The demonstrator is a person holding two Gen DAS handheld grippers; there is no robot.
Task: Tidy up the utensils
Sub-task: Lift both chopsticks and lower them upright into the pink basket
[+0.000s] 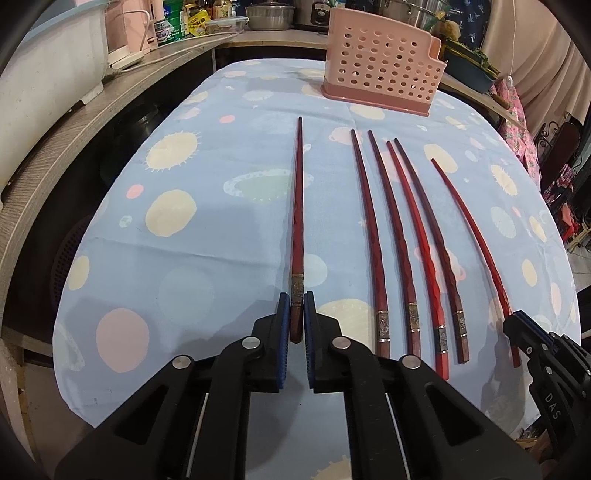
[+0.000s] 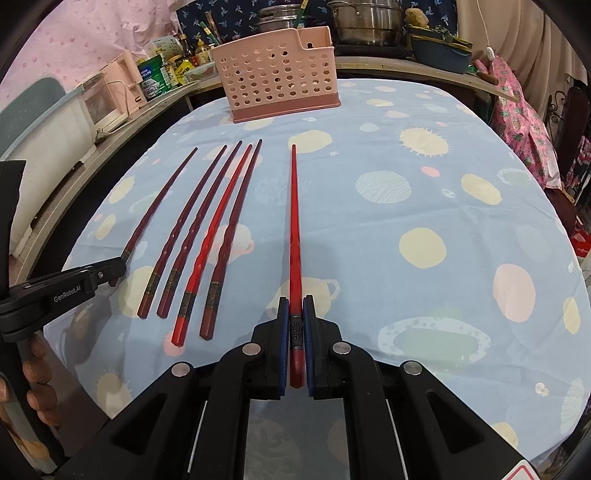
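My left gripper [image 1: 296, 299] is shut on the thick end of a dark red chopstick [image 1: 298, 206], which lies pointing away along the blue tablecloth [image 1: 192, 266]. In the right wrist view, my right gripper [image 2: 294, 301] is shut on the handle end of a bright red chopstick [image 2: 294, 221], also pointing away. Between the two lie several more red chopsticks [image 1: 391, 236] [image 2: 207, 236], side by side. A pink perforated utensil holder [image 1: 380, 70] [image 2: 277, 77] stands upright at the far end of the table. Each gripper shows in the other's view: the right gripper [image 1: 517, 321], the left gripper [image 2: 118, 267].
A wooden counter [image 1: 74, 140] curves round the table's left and far sides, carrying a white appliance [image 1: 48, 66], bottles and steel pots [image 2: 365, 22]. Pink floral fabric [image 2: 517, 122] hangs at the right. A person's fingers [image 2: 37, 369] grip the left tool's handle.
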